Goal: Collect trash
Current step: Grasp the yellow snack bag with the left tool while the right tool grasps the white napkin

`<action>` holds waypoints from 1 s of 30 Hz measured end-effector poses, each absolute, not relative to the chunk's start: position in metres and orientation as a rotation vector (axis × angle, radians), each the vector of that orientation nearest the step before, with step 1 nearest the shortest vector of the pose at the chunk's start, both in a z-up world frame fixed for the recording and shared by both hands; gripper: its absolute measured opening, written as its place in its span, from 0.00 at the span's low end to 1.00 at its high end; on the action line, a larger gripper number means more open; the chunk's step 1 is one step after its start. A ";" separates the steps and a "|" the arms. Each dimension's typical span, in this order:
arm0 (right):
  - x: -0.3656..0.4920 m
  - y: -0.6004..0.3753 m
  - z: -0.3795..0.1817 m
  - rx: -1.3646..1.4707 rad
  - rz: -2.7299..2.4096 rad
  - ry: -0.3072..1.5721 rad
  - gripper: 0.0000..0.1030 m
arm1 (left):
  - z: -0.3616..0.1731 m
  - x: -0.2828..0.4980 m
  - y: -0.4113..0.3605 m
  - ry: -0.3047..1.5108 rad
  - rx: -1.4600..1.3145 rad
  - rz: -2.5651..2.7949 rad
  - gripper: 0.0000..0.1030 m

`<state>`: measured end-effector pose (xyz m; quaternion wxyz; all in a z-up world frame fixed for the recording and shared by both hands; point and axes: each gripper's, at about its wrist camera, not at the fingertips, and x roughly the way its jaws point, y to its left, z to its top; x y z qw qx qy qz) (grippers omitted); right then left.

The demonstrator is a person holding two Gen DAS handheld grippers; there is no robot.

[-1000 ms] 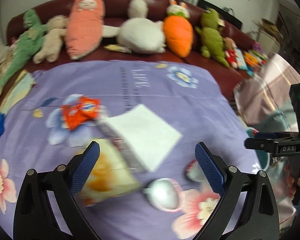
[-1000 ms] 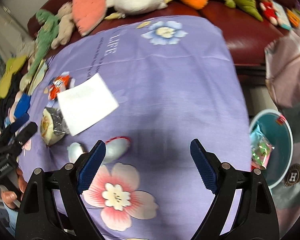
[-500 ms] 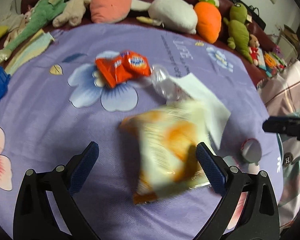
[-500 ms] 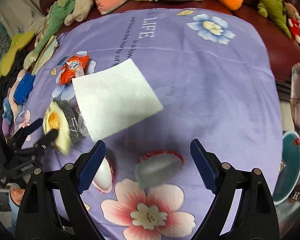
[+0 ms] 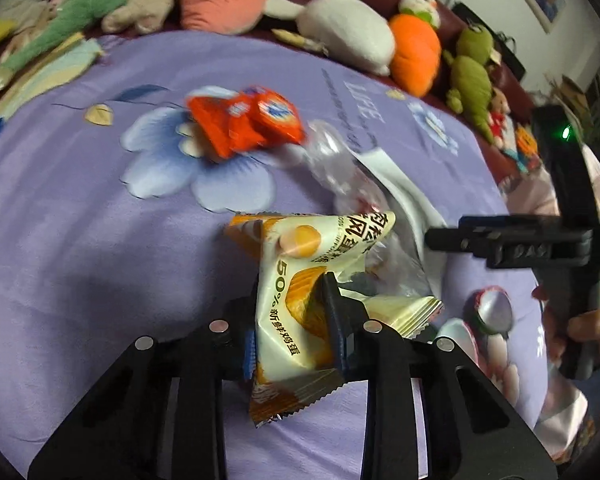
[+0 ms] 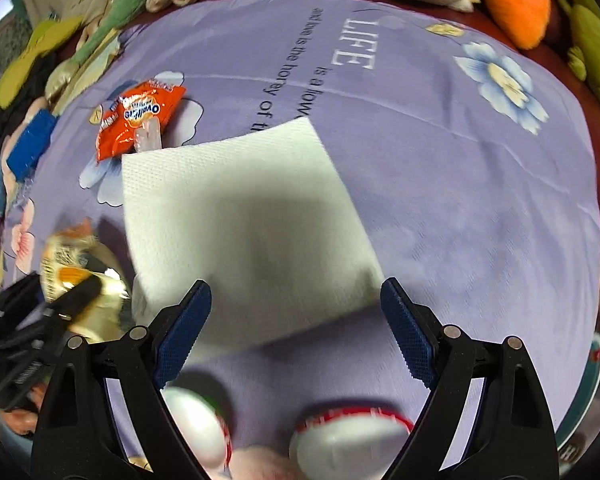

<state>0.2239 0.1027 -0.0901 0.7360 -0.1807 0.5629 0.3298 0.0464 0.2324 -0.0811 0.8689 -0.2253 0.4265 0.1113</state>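
Between the pads of the left gripper (image 5: 296, 316) a yellow snack wrapper (image 5: 300, 280) is clamped, the jaws having just closed on it above the purple flowered cloth (image 5: 80, 240). Just beyond it a clear plastic wrapper (image 5: 332, 160) and an orange Ovaltine packet (image 6: 138, 118) are seen. The right gripper (image 6: 296, 328) is held with jaws wide apart and empty over a white paper napkin (image 6: 240, 208). Two foil-lidded cups (image 6: 348, 440) lie beneath it.

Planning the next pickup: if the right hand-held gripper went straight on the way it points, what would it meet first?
Most likely the white napkin: the open right hand-held gripper frames its near edge, though depth is unclear.
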 end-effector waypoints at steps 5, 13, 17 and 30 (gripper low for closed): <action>0.225 0.125 -0.102 -0.489 0.746 1.182 0.80 | -0.083 0.041 0.250 0.885 -0.508 0.285 0.28; 0.215 0.127 -0.110 -0.515 0.751 1.138 0.66 | -0.084 0.042 0.249 0.887 -0.501 0.293 0.29; 0.206 0.123 -0.103 -0.516 0.781 1.149 0.13 | -0.082 0.043 0.244 0.881 -0.503 0.302 0.28; 0.211 0.049 -0.060 -0.264 0.766 1.192 0.05 | -0.046 0.043 0.211 0.831 -0.464 0.260 0.17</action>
